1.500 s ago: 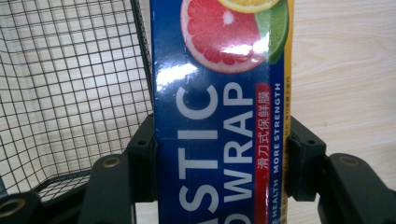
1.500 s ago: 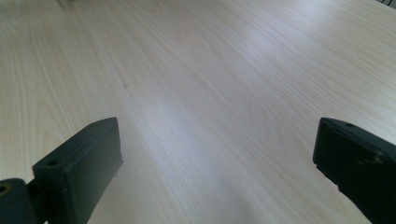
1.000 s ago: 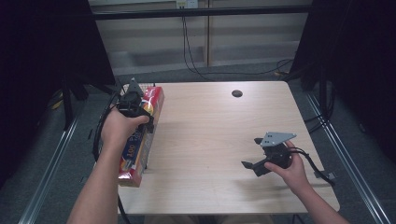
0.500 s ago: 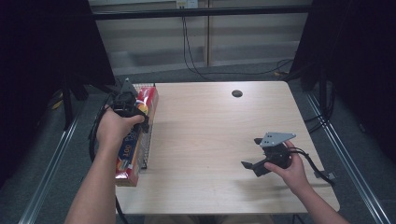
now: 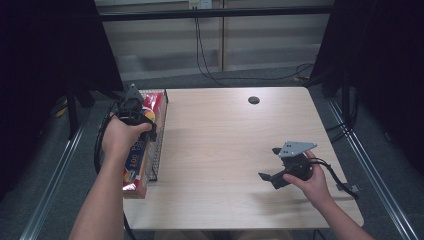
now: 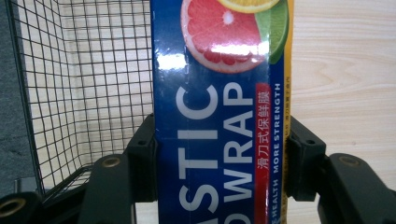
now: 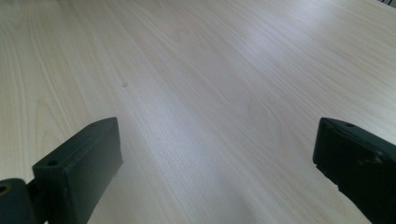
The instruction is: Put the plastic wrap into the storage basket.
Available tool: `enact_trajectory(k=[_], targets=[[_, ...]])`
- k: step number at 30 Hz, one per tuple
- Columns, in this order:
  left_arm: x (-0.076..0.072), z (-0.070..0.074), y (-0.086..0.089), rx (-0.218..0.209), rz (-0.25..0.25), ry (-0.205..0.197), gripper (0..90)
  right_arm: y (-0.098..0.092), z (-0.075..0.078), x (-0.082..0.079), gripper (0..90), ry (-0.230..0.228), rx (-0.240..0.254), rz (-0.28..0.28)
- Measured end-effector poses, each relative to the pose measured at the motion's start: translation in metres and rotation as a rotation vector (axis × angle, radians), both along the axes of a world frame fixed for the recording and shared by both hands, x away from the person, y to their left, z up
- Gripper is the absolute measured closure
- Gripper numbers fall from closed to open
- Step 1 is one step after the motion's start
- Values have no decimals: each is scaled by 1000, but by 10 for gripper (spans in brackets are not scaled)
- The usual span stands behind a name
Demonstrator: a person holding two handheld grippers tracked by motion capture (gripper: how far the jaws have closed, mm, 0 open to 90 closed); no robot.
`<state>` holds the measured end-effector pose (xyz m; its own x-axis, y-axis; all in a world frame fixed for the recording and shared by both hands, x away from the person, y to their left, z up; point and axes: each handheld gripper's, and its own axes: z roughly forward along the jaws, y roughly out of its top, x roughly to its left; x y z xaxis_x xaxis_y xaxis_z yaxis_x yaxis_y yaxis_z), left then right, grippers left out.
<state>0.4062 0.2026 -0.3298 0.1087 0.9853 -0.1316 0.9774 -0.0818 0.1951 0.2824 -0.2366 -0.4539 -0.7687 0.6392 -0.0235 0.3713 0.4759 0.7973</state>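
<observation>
While the table [image 5: 225, 150] lay mostly bare, a wire basket [image 5: 159, 135] stood at its left edge. A long wrap box [image 6: 215, 140] hung over this basket, with 1 end reaching past the table's near edge. The left gripper [image 6: 219, 158] was closed on the box, its 2 jaws pressing the 2 long sides. The right gripper [image 7: 215, 168] rested low over the wood near the right side, with its jaws wide apart and nothing between them. A small dark disc [image 5: 254, 100] lay at the far side.
</observation>
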Motion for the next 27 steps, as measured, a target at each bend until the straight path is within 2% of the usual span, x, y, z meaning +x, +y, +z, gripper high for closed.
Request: enact_trajectory(k=[7,10,13,14,22,27], targets=[[2,-2,5,0,12,5,426,0,0,0,9,0,2,3],[2,-2,7,13,25,-6,426,0,0,0,8,0,0,5],[3,-3,10,11,19,3,426,1,-1,0,9,0,-1,6],[3,-4,10,15,32,0,425,1,-1,0,8,1,-2,5],[7,-11,13,25,27,0,426,1,-1,0,9,-1,-3,3],[9,-15,16,14,37,3,425,1,-1,0,9,0,-4,6]])
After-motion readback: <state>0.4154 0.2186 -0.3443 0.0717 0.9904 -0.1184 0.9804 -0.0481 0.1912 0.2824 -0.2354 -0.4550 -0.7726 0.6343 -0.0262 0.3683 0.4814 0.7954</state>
